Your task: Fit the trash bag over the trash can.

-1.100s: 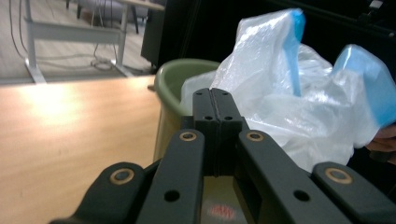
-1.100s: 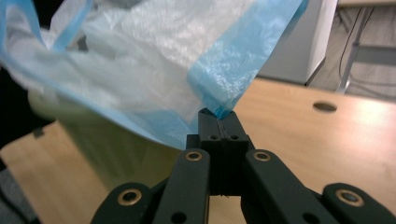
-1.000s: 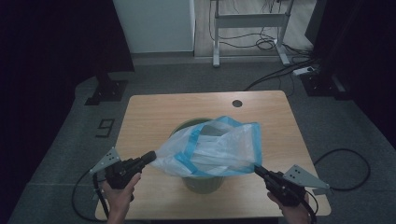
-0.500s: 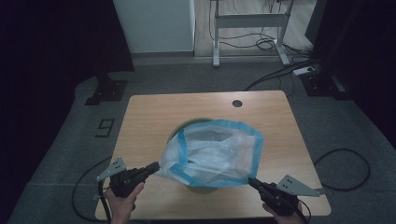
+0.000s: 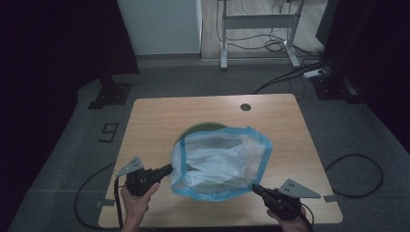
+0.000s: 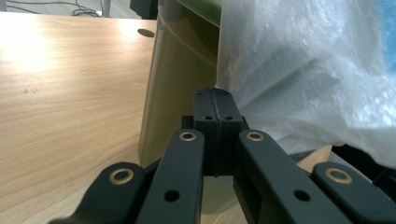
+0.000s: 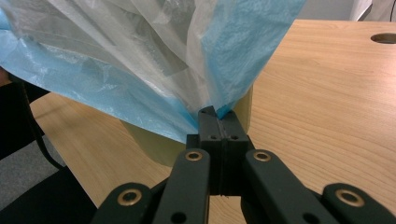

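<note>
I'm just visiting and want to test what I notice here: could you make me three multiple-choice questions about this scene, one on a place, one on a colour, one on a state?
1. Where does the bin stand?
A. on the table
B. on the floor
C. on a chair

2. What colour is the rim of the plastic bag?
A. red
B. blue
C. black

3. How is the left gripper?
A. wide open
B. lying on the table
C. shut on the bag

Answers: 1 A, its base rests on the wood; 2 B, a blue band edges the mouth; 3 C, the jaws pinch the bag's edge.
</note>
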{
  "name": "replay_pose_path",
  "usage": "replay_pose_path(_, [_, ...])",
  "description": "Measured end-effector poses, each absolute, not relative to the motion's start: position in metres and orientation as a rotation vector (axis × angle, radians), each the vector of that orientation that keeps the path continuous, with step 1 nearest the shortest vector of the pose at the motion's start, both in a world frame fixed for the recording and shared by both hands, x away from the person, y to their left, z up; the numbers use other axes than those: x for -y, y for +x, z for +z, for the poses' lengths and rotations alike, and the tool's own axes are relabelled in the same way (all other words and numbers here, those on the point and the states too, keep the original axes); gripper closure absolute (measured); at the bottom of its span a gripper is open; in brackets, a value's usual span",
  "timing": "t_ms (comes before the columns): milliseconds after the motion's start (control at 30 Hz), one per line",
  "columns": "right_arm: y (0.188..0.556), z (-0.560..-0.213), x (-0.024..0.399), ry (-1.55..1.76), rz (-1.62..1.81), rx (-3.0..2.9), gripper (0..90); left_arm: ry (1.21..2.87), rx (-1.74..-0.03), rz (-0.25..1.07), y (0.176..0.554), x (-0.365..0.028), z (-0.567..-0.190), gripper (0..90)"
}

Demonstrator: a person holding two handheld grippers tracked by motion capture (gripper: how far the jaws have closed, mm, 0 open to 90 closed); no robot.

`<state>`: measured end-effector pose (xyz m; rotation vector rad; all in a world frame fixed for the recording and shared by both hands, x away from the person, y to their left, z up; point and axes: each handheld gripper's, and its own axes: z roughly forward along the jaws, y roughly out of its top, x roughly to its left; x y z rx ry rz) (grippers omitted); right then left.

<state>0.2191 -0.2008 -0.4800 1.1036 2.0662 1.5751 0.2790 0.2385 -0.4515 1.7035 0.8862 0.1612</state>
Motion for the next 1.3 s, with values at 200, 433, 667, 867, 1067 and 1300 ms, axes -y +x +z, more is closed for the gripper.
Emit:
replay_pose_path(200, [0.217,-0.476,0.203,1.1,1.571,-2.041,88.8,1.664,-0.875,0.215,0.273,-0.246,-0.438,66.9])
replay_pose_path(433, [0.216,-0.47,0.209,1.094,1.561,-2.027,88.8,1.646,-0.798,0.251,0.269,-0.258,-0.406,41.8])
replay_pose_path(667, [0.217,-0.466,0.208,1.087,1.561,-2.02,88.8,1.712,-0.734,0.237,0.281,-0.243,-0.381,34.1])
replay_pose_path(867, [0.218,-0.465,0.206,1.075,1.556,-2.031,88.9,1.771,-0.689,0.204,0.296,-0.218,-0.365,27.8])
replay_pose_path(1067, [0.218,-0.464,0.206,1.071,1.554,-2.029,88.8,1.845,-0.664,0.208,0.313,-0.197,-0.357,30.9])
replay_pose_path(1300, [0.217,-0.463,0.208,1.068,1.557,-2.028,88.8,1.902,-0.649,0.254,0.324,-0.186,-0.362,84.4])
